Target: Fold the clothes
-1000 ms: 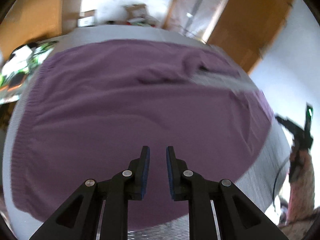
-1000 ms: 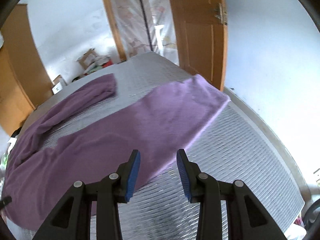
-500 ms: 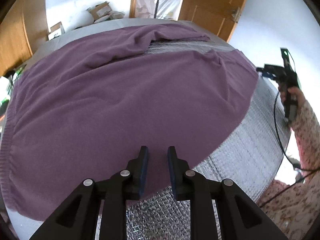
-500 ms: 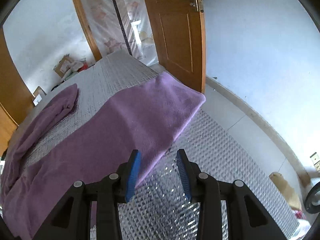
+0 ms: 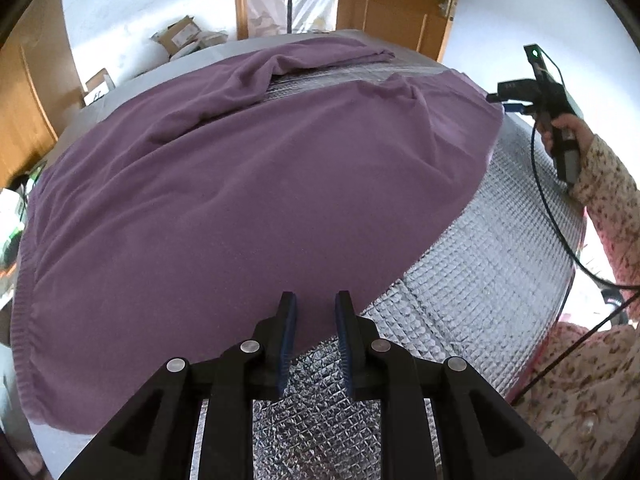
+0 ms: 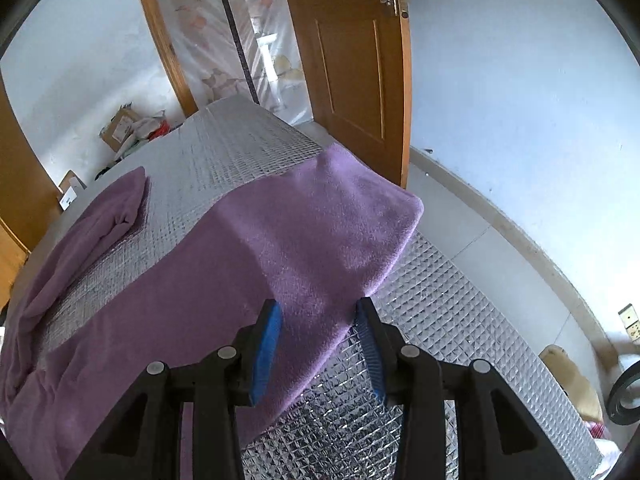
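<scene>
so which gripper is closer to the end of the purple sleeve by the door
Right. The right gripper hangs just over the sleeve end, jaws opening, empty. The left gripper is far down the sweater's near edge.

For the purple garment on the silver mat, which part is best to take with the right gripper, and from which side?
Probably the near edge of the sleeve, close to its cuff end. It lies flat on the silver mat with bare mat beside it, so the right gripper, whose jaws are opening and empty, can come in low from the near side and slide one finger under.
</scene>
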Motion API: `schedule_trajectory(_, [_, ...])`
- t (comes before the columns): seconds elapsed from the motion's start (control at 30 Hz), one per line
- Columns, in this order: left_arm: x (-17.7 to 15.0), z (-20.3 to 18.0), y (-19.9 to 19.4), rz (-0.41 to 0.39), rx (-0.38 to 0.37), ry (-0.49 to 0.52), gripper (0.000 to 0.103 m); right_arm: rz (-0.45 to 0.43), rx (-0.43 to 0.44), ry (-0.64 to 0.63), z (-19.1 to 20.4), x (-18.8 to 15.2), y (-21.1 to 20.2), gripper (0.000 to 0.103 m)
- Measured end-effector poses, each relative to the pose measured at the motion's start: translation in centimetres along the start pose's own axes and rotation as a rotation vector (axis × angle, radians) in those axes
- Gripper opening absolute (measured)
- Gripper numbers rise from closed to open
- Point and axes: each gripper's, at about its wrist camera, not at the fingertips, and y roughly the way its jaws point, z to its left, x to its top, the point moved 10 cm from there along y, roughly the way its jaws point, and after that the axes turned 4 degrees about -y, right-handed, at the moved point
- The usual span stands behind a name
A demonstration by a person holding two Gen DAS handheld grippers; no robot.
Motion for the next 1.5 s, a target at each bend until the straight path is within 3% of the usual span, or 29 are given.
schedule_trajectory(0.33, [-0.2,-0.5,-0.5,-0.005,0.011,0.053,0.021,-0.016,-0.045,-0.061,0.6,0.0,0.1,0.038])
schedule_trajectory(0.47, [0.2,-1.4,-1.1,-0.036,-0.033,0.069,0.021,-0.023,-0.048,-0.069,0.7,0.1,0.0,0.021])
schedule_trajectory(0.57, [0.4,-2.0,-0.8,-0.039,-0.026,0.096,0.022,-0.029,-0.058,-0.084,1.2,0.2,0.0,0.009])
schedule_trajectory(0.93, [0.7,-3.2,0.3,-0.060,-0.008,0.191,0.023,-0.052,-0.033,-0.075,1.4,0.3,-0.6,0.006])
schedule_trajectory(1.4, [1.5,-4.1,1.1,-0.061,0.102,0.301,0.023,-0.097,0.004,0.008,-1.1,0.1,-3.9,0.006])
schedule_trajectory(1.47, [1.4,-4.1,1.0,-0.068,0.105,0.305,0.017,-0.104,0.011,0.014,-1.2,0.0,-4.3,0.006])
schedule_trajectory(1.5, [1.5,-4.0,0.9,-0.073,0.102,0.295,0.006,-0.110,0.011,0.017,-1.3,-0.1,-4.6,0.006])
